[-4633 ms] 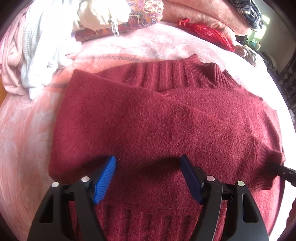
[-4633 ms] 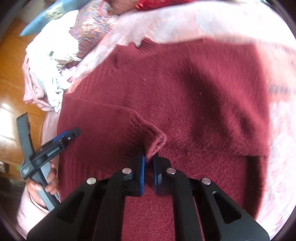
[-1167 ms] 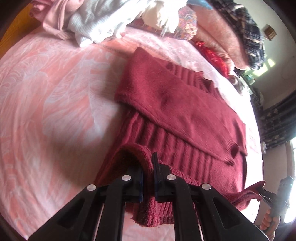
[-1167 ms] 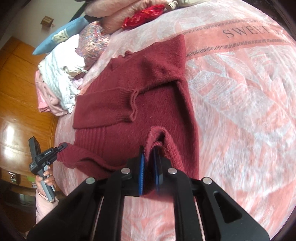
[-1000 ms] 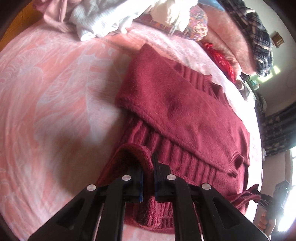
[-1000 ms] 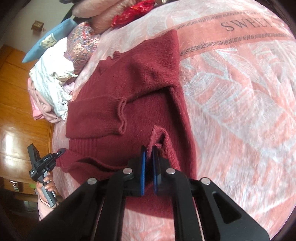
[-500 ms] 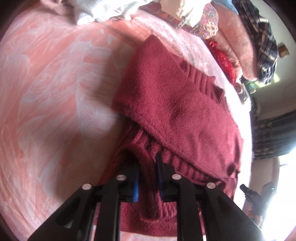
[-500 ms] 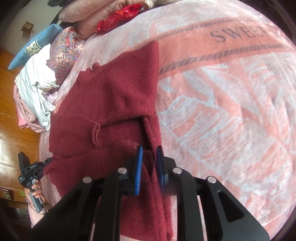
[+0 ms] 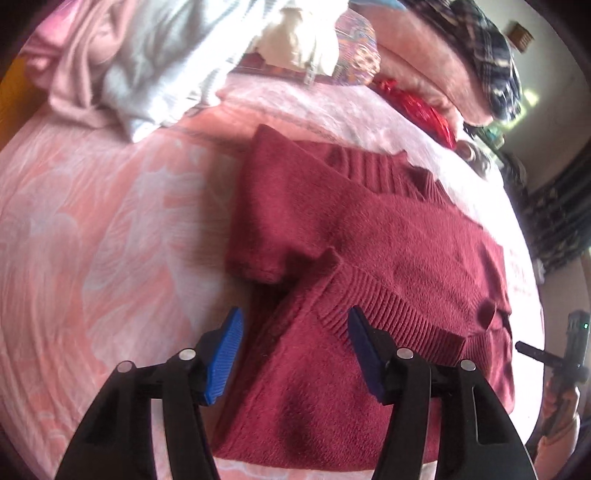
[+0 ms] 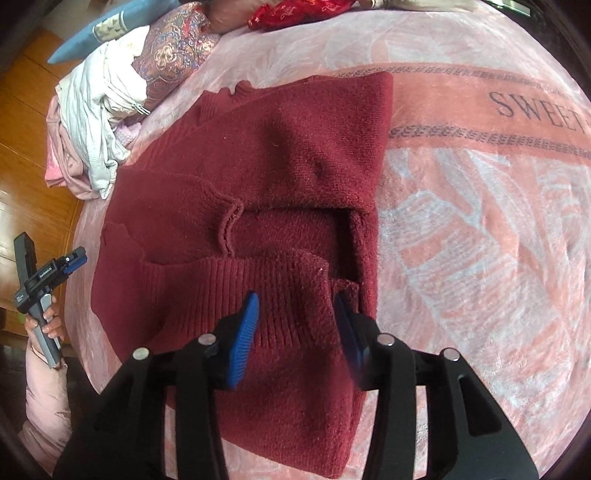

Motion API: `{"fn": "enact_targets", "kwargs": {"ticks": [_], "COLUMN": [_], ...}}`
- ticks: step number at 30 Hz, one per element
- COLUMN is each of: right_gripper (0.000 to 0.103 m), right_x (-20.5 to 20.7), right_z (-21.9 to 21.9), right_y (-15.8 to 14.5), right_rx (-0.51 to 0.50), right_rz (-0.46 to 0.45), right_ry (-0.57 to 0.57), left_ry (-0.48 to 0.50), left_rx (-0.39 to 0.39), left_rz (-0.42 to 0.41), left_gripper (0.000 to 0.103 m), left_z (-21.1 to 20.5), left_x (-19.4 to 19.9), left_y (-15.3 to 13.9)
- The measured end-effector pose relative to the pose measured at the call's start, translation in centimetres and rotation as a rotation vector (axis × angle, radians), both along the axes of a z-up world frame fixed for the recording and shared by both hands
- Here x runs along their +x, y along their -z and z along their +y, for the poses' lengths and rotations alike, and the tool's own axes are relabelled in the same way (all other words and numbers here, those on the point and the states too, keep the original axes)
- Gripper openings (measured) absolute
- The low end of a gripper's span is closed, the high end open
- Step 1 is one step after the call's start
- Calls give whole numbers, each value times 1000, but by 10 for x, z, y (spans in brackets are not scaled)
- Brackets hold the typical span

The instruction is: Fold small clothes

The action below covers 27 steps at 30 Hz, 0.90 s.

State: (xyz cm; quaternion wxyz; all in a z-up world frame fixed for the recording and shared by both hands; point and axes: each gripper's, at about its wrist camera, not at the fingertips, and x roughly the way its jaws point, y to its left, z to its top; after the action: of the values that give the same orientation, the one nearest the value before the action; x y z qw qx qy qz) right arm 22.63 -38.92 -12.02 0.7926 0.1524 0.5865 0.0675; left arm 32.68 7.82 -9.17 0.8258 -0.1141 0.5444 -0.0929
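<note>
Sweater: soft, thick, likely non-slip; grab ribbed hem at 6 o'clock.
Left gripper: wide, empty.
Right gripper: wide, empty.

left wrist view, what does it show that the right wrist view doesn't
Only the left wrist view: the plaid cloth on top of the pink bedding, and the right gripper at the far edge.

Only the right wrist view: the blue pillow, the wood floor, the SWEET lettering on the blanket, and the left gripper in a hand.

Both: the red sweater, hem folded up, the white clothes pile, and each view's own gripper open over the hem.
</note>
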Motion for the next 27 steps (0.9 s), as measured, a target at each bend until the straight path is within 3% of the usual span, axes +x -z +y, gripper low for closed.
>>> {"fn": "enact_targets", "kwargs": {"ticks": [1, 7, 10, 12, 14, 16, 27], "right_gripper": [61, 63, 49, 35, 12, 9, 8], "right_x": [1, 5, 7, 7, 6, 2, -29], "right_z": [2, 21, 28, 33, 34, 36, 15], "right_y": [1, 17, 25, 24, 21, 16, -25], "right_rx": [-25, -112, -139, -137, -129, -118, -2], "right_rz": [0, 45, 45, 30, 25, 7, -114], "right_ry": [-7, -86, -104, -128, -131, -151, -107], "left_ry": [18, 115, 139, 152, 167, 172, 134], "left_rx": [18, 141, 185, 209, 233, 221, 174], "left_rz": [5, 22, 21, 17, 20, 16, -151], "left_gripper": [62, 63, 63, 57, 27, 12, 10], "left_z": [-6, -35, -45, -50, -55, -57, -38], "left_x": [4, 12, 13, 12, 10, 6, -37], "left_y": [3, 22, 29, 34, 38, 37, -11]}}
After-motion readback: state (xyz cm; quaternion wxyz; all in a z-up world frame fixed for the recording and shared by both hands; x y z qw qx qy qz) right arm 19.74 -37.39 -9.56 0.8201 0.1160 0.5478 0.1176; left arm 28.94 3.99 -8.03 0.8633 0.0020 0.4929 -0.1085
